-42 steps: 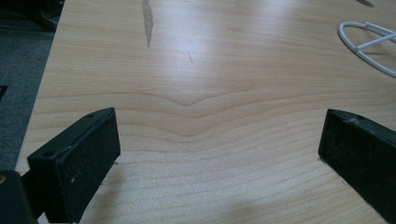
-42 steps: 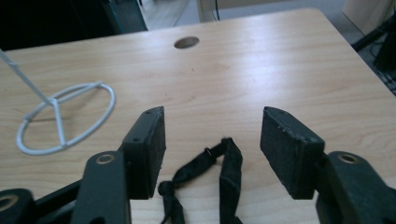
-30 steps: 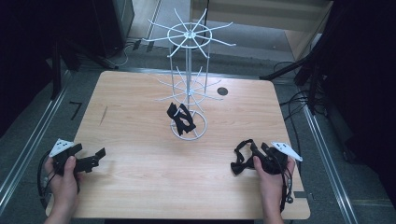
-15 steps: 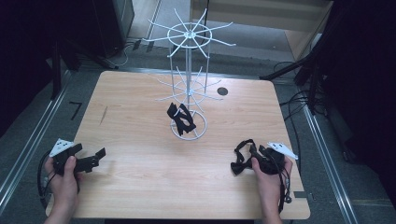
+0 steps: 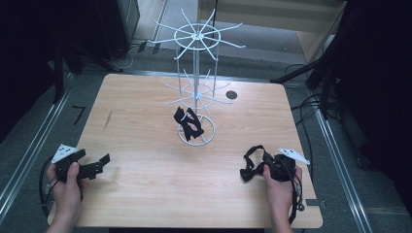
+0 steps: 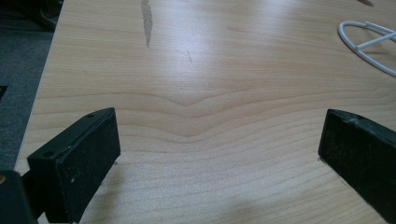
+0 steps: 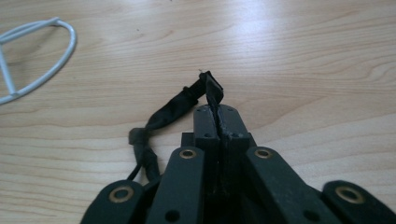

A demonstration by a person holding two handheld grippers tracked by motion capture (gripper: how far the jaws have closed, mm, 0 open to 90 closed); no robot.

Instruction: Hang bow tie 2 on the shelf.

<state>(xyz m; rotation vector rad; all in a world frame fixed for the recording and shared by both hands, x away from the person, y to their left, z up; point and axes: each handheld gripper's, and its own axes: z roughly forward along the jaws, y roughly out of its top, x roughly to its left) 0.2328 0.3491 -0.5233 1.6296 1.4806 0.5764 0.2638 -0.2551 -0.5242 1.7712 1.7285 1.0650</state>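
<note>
R gripper (image 7: 217,122) just clamped black strap (image 7: 173,109); L gripper (image 6: 219,154) wide open.

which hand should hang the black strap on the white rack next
Probably right. The right gripper has just closed its jaws on the black strap, pinching it. The left gripper is open over bare table, away from the white rack.

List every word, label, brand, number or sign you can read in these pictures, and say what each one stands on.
None can be read.
The wooden table, the white wire rack, the black strap and the right hand-held gripper show no print.
The dark mark on the floor left of the table is too small to read.
</note>
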